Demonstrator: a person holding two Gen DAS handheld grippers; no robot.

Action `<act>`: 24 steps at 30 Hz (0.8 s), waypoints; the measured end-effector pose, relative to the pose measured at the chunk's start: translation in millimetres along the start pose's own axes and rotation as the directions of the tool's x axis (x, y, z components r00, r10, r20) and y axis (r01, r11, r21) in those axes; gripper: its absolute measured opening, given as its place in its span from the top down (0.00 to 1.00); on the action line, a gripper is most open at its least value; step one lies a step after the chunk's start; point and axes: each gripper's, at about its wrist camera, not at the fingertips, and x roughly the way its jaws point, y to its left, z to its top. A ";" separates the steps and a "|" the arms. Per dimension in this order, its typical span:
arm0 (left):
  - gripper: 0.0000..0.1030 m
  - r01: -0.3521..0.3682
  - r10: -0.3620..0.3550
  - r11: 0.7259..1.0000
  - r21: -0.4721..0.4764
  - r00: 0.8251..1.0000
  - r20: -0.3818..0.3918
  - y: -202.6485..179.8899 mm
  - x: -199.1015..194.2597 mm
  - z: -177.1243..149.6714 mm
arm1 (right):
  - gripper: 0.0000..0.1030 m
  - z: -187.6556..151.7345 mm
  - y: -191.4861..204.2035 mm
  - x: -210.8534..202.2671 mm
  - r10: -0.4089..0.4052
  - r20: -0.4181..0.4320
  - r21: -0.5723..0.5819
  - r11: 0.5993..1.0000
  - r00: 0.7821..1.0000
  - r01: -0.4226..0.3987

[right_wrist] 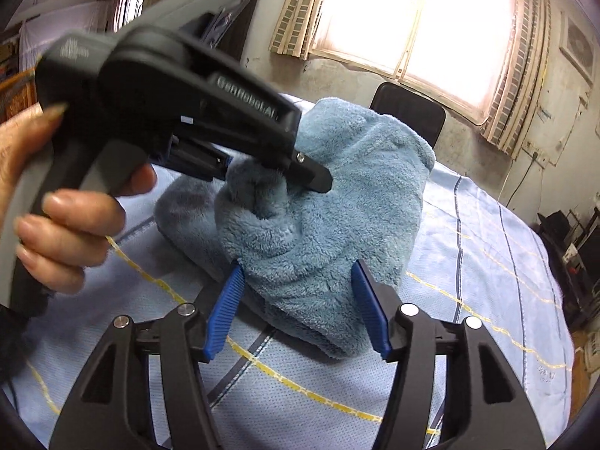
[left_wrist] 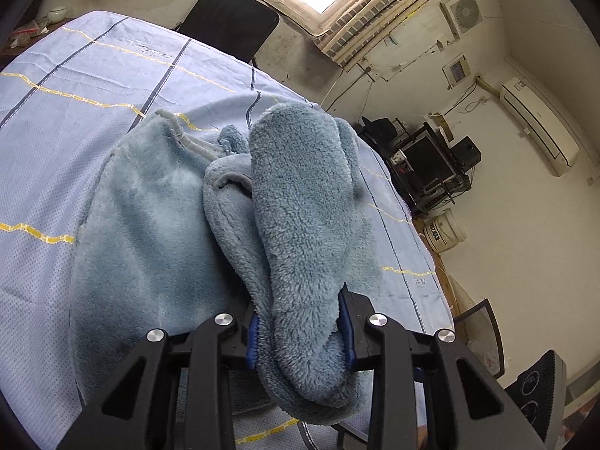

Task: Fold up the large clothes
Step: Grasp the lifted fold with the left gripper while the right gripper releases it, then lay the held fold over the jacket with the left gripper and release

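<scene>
Left gripper (left_wrist: 300, 332): jaws clamped on a bunched fold of the blue fleece garment (left_wrist: 303, 202), raised above the checked bedsheet (left_wrist: 67, 120). Right gripper (right_wrist: 296, 309): jaws apart, flanking the garment's lower edge, nothing gripped. Best closed on the edge before carrying both corners over evenly.

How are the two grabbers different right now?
The left gripper has its jaws shut on a bunch of the fluffy blue garment, while the right gripper has its jaws spread wide with fleece between them, not pinched. The left gripper lifts its fold off the striped sheet; the right gripper sits low near the bundle's base. Both have black arms and blue pads.
</scene>
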 end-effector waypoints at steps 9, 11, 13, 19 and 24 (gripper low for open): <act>0.73 -0.008 0.005 0.999 0.034 0.997 0.080 -9.8 -26.0 6.8 | 0.88 14.7 3.3 -19.2 0.000 0.082 0.004 1.000 0.997 -0.001; 0.73 -0.009 0.004 0.999 0.045 0.993 0.117 -15.1 -40.9 9.4 | 0.88 24.2 3.7 -25.5 0.020 0.098 0.016 1.000 0.995 -0.022; 0.73 -0.019 0.009 0.998 0.058 0.988 0.157 -17.2 -57.2 11.2 | 0.88 34.6 6.4 -30.5 0.034 0.114 0.017 0.999 0.993 -0.036; 0.73 -0.043 0.035 0.999 0.030 0.973 0.228 1.2 -94.0 19.2 | 0.88 64.4 27.4 -26.4 0.102 0.136 0.008 0.995 0.985 -0.104; 0.73 -0.081 0.086 0.996 -0.033 0.977 0.197 42.2 -99.8 22.3 | 0.88 70.9 46.1 4.3 0.153 0.074 -0.016 0.988 0.985 -0.153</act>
